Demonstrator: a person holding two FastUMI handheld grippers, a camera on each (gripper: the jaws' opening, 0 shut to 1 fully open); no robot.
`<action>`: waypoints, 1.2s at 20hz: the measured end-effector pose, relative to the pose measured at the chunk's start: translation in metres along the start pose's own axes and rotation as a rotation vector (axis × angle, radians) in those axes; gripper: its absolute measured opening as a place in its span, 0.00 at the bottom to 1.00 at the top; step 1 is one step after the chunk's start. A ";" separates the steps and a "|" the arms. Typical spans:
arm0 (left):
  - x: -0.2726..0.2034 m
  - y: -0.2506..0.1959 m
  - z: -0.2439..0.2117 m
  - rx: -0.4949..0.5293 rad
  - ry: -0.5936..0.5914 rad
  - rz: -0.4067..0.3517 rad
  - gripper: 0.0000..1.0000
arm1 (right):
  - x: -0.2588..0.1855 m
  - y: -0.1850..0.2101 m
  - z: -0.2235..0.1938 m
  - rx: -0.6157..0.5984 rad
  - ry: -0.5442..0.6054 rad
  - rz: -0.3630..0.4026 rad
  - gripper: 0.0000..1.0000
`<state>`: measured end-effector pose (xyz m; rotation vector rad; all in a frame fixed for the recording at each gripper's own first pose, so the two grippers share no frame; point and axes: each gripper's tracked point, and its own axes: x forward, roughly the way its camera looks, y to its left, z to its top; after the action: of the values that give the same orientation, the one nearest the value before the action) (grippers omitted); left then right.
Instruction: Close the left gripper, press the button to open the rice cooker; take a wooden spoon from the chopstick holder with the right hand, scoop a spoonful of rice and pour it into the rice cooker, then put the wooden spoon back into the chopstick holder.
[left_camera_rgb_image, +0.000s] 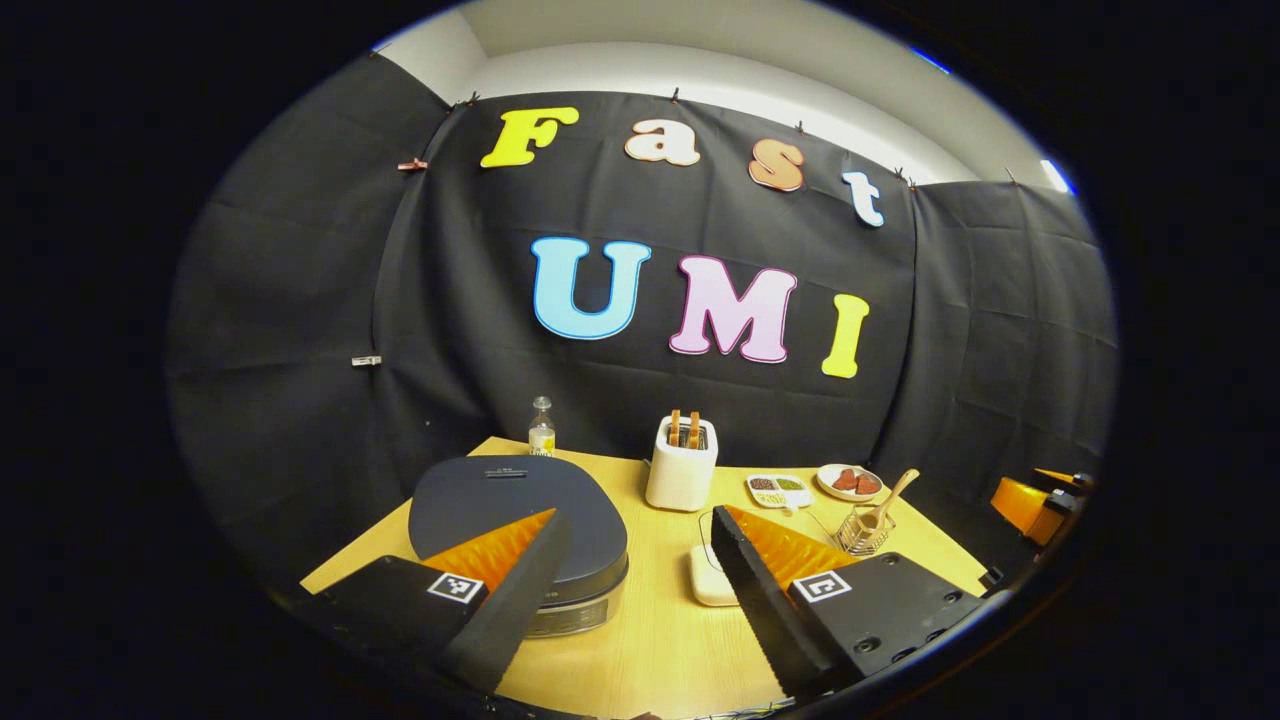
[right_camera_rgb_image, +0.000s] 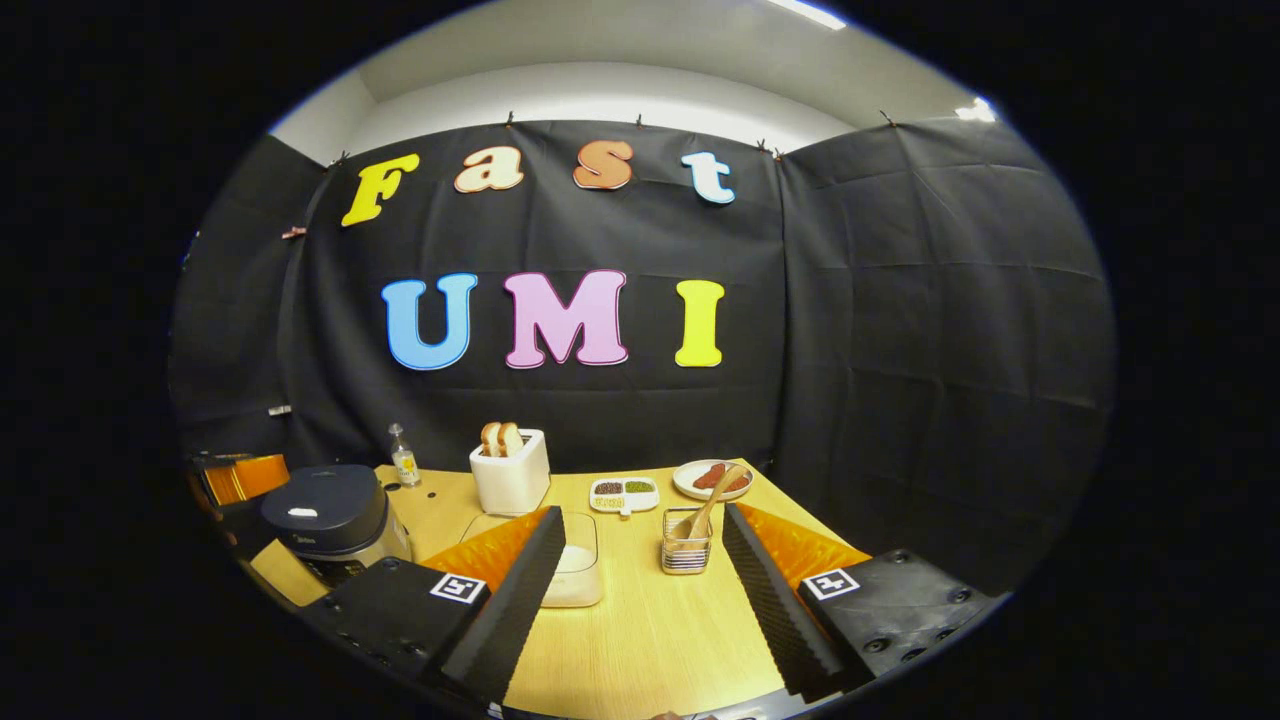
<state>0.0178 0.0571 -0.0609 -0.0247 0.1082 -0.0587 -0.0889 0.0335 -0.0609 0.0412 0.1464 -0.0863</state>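
Surface: a light wooden table (right_camera_rgb_image: 650, 630).
Resting on it: rice cooker (right_camera_rgb_image: 335, 520), toaster (right_camera_rgb_image: 511, 474), bottle (right_camera_rgb_image: 404, 457), rice container (right_camera_rgb_image: 575, 575), chopstick holder (right_camera_rgb_image: 686, 550), two dishes (right_camera_rgb_image: 622, 493).

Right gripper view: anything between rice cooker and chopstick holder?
Yes: the clear rice container sits on the table between rice cooker and chopstick holder, partly behind the right gripper's finger.

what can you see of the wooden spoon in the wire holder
The light-brown wooden spoon stands bowl-down in the small wire chopstick holder, its handle leaning up and to the right above the rim. It looks smooth and plain. Only the holder touches it; the open right gripper is short of it.
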 end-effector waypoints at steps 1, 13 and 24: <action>0.000 -0.001 0.001 0.010 -0.001 -0.001 0.97 | 0.000 0.001 -0.004 0.003 0.006 0.001 0.99; -0.014 -0.008 -0.024 0.001 0.042 0.011 0.97 | -0.001 0.012 -0.027 0.009 0.080 0.064 0.98; -0.026 -0.021 -0.044 0.006 0.089 0.041 0.95 | 0.020 0.008 -0.026 0.010 0.078 0.124 0.98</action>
<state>-0.0137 0.0365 -0.1012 -0.0137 0.1979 -0.0195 -0.0721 0.0406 -0.0896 0.0640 0.2212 0.0381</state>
